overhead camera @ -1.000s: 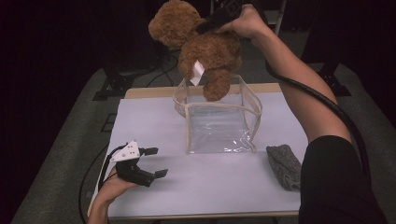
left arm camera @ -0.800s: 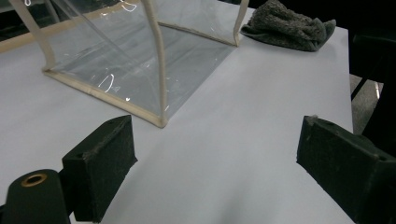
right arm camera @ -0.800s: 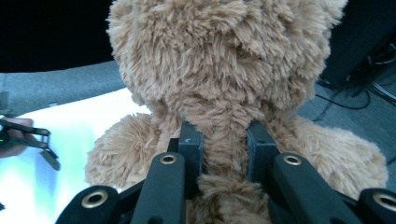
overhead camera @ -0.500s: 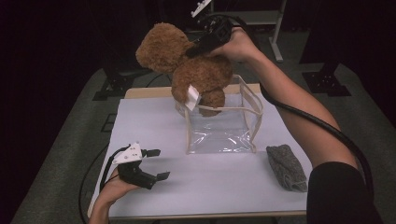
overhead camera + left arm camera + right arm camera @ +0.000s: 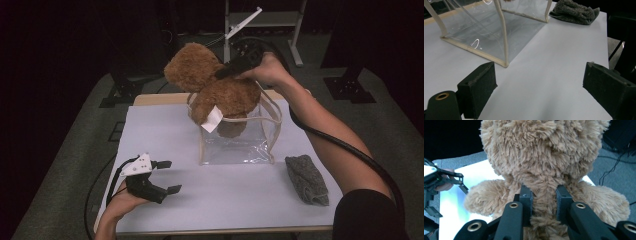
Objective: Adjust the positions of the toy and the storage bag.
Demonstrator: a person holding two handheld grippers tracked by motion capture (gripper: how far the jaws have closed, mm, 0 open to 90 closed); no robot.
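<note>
High view: the right gripper (image 5: pixel 227 70) is clenched on the bear (image 5: pixel 215 87), which hangs half into the clear bag (image 5: pixel 237 142) at the table's 12 o'clock, legs below the rim, head leaning out toward 10 o'clock. In the right gripper view the 2 pads pinch a tuft of fur at the bear's (image 5: pixel 544 170) back, just under the head. The left gripper (image 5: pixel 160 176) rests released at 7 o'clock, jaws wide with nothing between them; its own view faces the bag's (image 5: pixel 486 32) near corner. A grey cloth (image 5: pixel 306 179) lies at 4 o'clock.

To do this well, I judge the bear should go down upright, its head swung back over the opening. The soft rim may fold inward; the left gripper could steady it.
</note>
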